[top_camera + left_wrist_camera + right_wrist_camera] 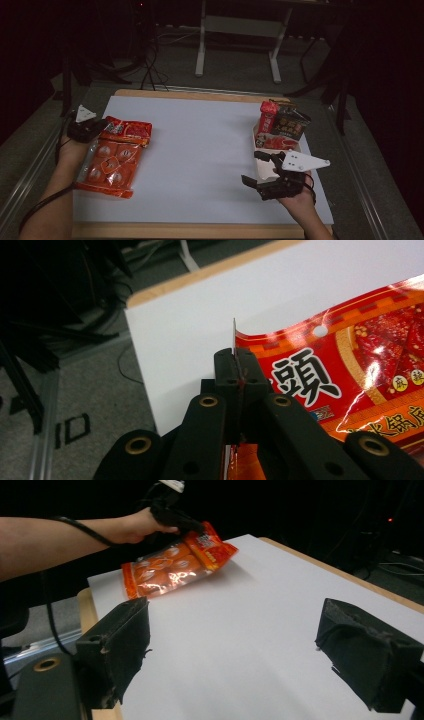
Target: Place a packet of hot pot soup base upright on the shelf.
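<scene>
A red and orange snack bag with round pieces inside lies at the left of the white sheet. My left gripper is shut on the bag's upper corner, and that end is lifted off the sheet. In the left gripper view the jaws pinch the bag's thin edge beside large black characters. My right gripper hovers open over the sheet's right side, jaws wide apart with nothing between them. The right gripper view shows the bag far off, held by the left gripper.
A shallow box with several red and dark snack packets stands at the right, just beyond my right gripper. The wooden table edge frames the sheet. A white table frame stands on the floor behind.
</scene>
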Demonstrator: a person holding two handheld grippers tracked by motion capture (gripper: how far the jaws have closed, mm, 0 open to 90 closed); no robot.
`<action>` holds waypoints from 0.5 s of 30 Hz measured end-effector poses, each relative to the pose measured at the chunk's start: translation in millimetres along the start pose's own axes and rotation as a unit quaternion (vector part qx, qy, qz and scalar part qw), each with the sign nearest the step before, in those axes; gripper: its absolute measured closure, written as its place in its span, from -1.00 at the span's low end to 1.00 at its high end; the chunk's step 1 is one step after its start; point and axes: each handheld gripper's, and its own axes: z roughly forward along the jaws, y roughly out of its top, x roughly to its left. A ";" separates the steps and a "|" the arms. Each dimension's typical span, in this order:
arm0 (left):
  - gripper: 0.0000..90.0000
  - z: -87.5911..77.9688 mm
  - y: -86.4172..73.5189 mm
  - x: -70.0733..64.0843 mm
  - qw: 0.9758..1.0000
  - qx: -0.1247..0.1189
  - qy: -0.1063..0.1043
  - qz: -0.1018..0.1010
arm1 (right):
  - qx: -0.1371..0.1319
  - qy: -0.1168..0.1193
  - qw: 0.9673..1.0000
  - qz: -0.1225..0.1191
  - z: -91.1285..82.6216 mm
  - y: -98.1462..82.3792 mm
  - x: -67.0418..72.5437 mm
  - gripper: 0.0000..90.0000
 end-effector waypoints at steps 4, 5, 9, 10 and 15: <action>1.00 -15.4 3.4 -0.5 1.000 -0.018 0.003 0.000 | 0.000 0.005 1.000 0.005 1.4 1.8 -1.3 -0.73; 1.00 -19.6 4.4 -0.8 1.000 -0.023 0.001 0.000 | 0.000 0.000 1.000 0.003 2.0 2.2 -0.8 -0.73; 1.00 -38.0 7.9 -4.2 0.998 -0.055 -0.002 0.001 | -0.005 -0.006 1.000 0.004 4.1 4.2 1.0 -0.75; 1.00 -42.6 8.3 -4.6 0.998 -0.064 -0.004 -0.002 | -0.006 -0.003 1.000 0.004 4.2 4.9 1.6 -0.75; 1.00 -62.5 7.9 -6.9 0.995 -0.100 -0.011 -0.010 | -0.029 -0.003 1.000 0.002 3.7 9.3 4.4 -0.70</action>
